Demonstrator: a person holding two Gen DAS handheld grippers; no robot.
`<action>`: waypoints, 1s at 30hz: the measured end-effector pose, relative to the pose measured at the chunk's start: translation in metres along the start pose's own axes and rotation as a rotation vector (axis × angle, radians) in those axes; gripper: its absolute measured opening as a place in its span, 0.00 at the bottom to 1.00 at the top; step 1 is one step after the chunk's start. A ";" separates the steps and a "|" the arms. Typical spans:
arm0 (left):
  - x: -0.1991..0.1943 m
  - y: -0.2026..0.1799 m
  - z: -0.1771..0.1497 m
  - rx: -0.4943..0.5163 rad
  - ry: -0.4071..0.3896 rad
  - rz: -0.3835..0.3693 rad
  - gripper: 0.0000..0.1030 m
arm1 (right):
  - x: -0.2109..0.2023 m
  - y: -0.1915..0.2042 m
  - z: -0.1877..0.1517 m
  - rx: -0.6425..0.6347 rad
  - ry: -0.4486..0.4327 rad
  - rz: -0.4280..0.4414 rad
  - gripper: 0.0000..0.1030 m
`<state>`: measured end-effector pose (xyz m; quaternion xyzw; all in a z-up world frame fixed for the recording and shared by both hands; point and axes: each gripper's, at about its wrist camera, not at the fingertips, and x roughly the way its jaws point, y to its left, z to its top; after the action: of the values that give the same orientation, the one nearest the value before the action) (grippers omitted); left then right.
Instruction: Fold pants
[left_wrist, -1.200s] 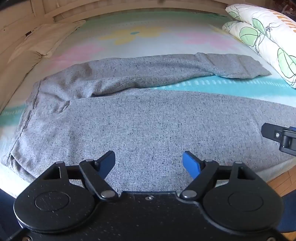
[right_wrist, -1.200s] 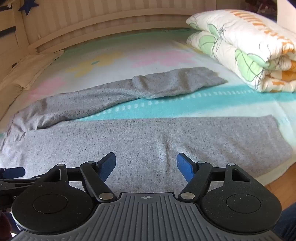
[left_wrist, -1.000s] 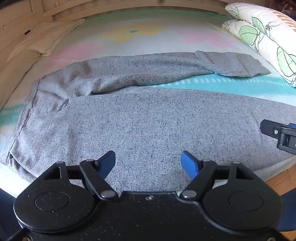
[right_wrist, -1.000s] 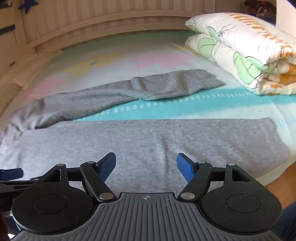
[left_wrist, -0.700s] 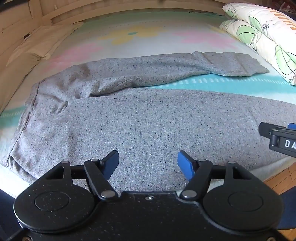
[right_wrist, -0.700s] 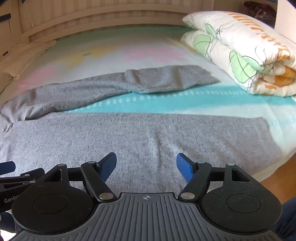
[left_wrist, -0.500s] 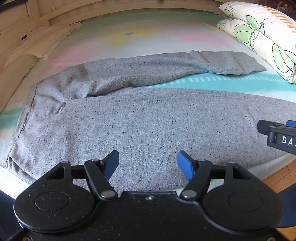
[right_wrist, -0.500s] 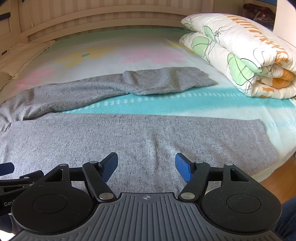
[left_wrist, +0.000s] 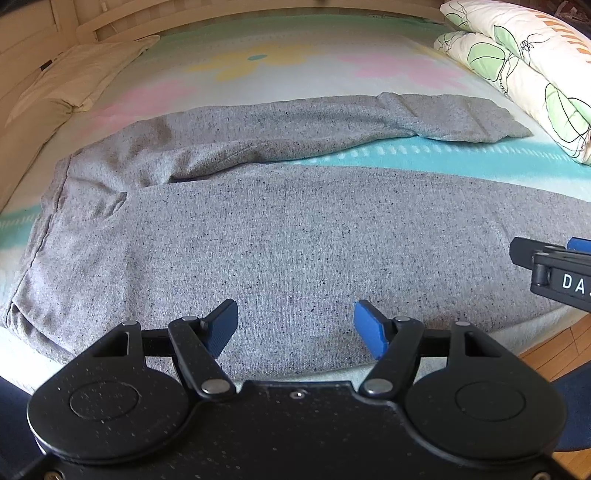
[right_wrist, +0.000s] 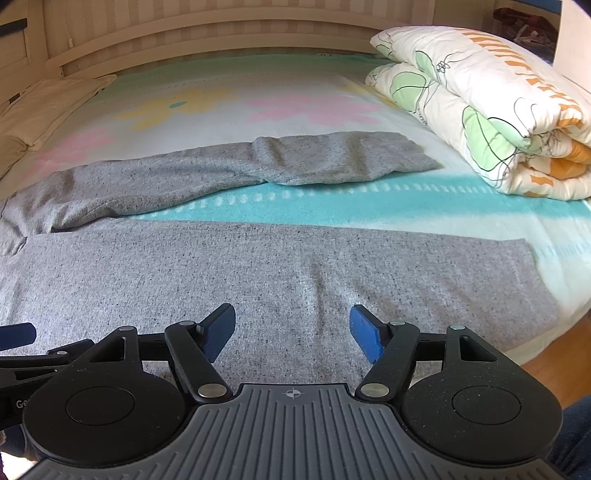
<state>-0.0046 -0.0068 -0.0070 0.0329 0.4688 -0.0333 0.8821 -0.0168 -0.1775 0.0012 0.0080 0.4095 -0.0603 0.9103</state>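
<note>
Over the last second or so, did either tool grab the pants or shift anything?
No grasp. Both tools, left and right, closed their jaws slightly but remain open and empty above the near leg. The views shifted a little. The pants, quilt and pillow lie as before.

The bed (right_wrist: 236, 96) carries grey pants (right_wrist: 258, 273) spread just ahead of the tool, a folded quilt (right_wrist: 480, 107) far right, and probably a pillow (right_wrist: 44, 107) far left.

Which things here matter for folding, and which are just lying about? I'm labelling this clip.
For the job:
grey speckled knit pants
left claw, open
right claw, open

Lying about:
folded leaf-print quilt
cream pillow
pastel flower-print bedsheet
</note>
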 end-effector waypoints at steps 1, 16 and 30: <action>0.000 0.000 0.000 0.000 0.000 0.000 0.69 | 0.000 0.000 0.000 -0.001 0.001 0.000 0.65; 0.000 -0.002 -0.001 0.007 0.003 -0.001 0.69 | 0.001 0.000 -0.001 0.004 0.001 0.000 0.65; 0.001 -0.003 -0.003 0.010 0.006 0.001 0.69 | 0.001 0.000 -0.002 0.003 0.002 0.000 0.65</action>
<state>-0.0071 -0.0091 -0.0098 0.0376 0.4713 -0.0352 0.8805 -0.0172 -0.1773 -0.0008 0.0096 0.4104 -0.0612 0.9098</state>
